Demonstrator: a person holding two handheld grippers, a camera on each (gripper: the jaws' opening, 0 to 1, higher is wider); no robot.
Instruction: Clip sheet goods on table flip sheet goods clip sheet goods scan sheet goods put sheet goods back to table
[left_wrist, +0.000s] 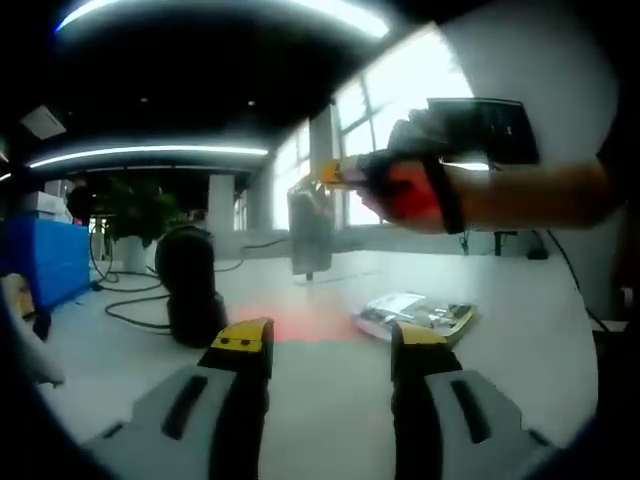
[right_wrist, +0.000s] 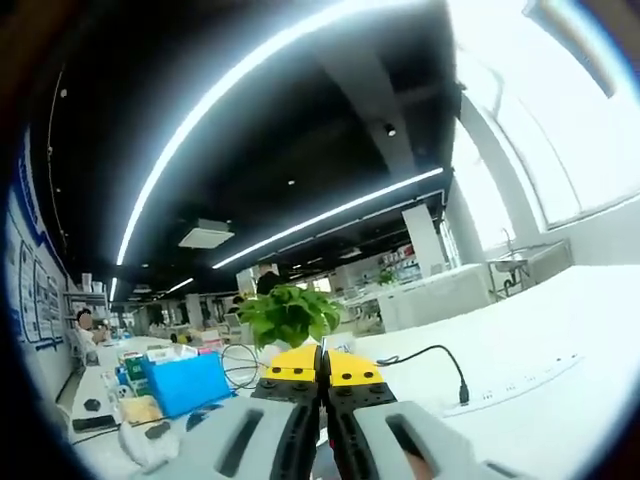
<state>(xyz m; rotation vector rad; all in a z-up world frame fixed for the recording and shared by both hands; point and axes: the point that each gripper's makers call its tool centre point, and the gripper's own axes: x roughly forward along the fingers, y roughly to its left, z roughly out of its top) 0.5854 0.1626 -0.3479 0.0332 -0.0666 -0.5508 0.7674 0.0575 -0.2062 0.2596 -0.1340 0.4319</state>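
Note:
My left gripper (left_wrist: 330, 345) is open with nothing between its jaws, low over the white table (left_wrist: 540, 330). Just beyond it lies a flat packet of sheet goods (left_wrist: 415, 315) in shiny wrapping. A gloved hand brings my right gripper (left_wrist: 332, 177) in from the right, above the table. It is shut on a grey sheet packet (left_wrist: 310, 230) that hangs down from its yellow tips. A black scanner (left_wrist: 190, 285) stands at the left, and a red glow (left_wrist: 300, 325) lies on the table before it. In the right gripper view my right gripper (right_wrist: 321, 368) has its jaws pressed together.
Black cables (left_wrist: 135, 300) trail across the table behind the scanner. A potted plant (right_wrist: 288, 315), a blue box (right_wrist: 185, 383) and a power strip with its cord (right_wrist: 510, 385) sit on the table. A person (right_wrist: 85, 325) is seated far left.

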